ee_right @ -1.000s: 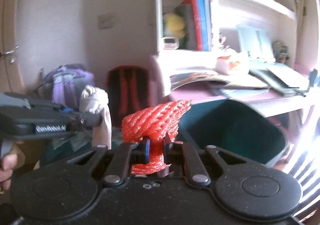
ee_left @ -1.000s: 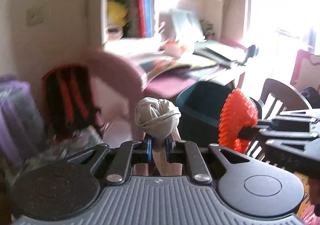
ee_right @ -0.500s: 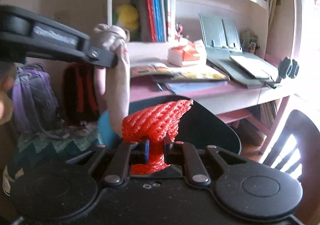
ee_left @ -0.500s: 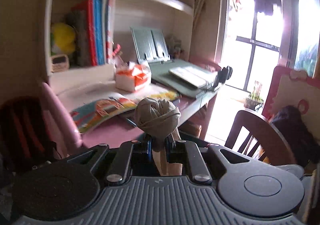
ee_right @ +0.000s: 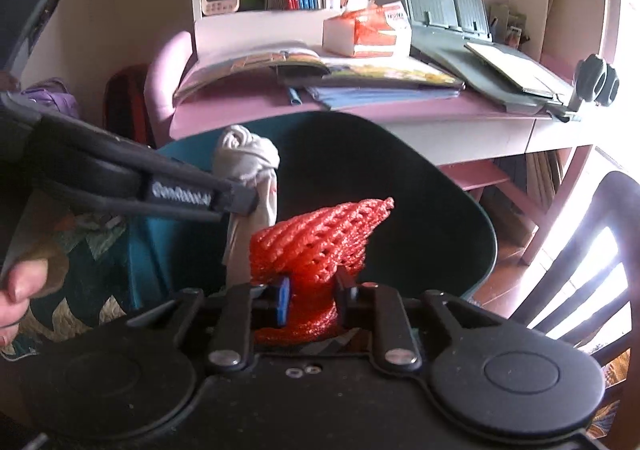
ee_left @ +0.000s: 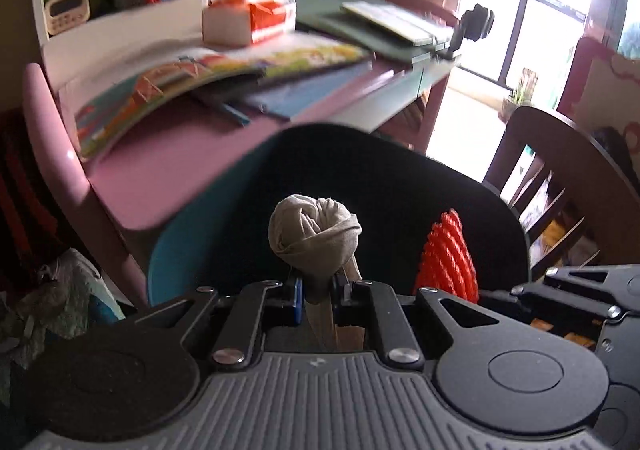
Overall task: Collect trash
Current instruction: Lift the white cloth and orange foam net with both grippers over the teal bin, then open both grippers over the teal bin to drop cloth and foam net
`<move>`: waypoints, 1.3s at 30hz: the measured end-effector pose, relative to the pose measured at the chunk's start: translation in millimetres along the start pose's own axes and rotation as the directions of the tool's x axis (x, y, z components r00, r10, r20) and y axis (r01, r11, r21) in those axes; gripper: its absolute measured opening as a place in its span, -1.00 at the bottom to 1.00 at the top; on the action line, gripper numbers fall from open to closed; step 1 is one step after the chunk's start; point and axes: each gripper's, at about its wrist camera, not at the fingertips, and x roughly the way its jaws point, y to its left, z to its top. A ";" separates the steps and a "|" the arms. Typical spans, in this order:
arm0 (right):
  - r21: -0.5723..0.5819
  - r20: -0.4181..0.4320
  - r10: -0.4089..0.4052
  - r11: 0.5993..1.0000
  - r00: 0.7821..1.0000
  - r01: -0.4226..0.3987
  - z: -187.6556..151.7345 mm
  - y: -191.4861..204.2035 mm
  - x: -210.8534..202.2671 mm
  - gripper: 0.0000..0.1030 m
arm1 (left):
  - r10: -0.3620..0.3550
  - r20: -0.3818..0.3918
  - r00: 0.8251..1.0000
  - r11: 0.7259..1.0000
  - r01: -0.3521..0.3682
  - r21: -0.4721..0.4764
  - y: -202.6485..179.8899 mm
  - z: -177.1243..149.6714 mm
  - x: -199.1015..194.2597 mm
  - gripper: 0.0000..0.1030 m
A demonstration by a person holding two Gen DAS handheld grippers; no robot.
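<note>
Knotted beige cloth (ee_left: 314, 236) in left tool (ee_left: 318, 294), ribbed red foam netting (ee_right: 320, 246) in right tool (ee_right: 314, 296).

I have swung both grippers from beside the teal bin (ee_left: 192, 246) to over its dark mouth: my left gripper (ee_left: 318, 292) brings the knotted cloth (ee_left: 314, 236), my right gripper (ee_right: 312, 298) the red net (ee_right: 320, 238), close beside it.
</note>
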 end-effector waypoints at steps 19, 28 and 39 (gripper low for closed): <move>0.054 0.093 -0.021 0.998 0.995 0.016 -5.5 -2.1 -47.8 -0.18 | 0.014 0.068 0.998 1.000 -0.014 0.000 -2.4 -15.4 -38.4 0.46; 0.052 0.154 -0.003 0.999 0.988 -0.005 -11.8 10.9 -87.1 0.04 | 0.021 0.136 0.990 1.000 -0.023 0.009 -2.6 -32.7 -84.2 0.55; 0.042 0.221 0.020 0.999 0.975 -0.030 -25.6 30.7 -129.4 0.12 | -0.020 0.201 0.979 1.000 0.017 0.015 -0.6 -63.3 -135.7 0.60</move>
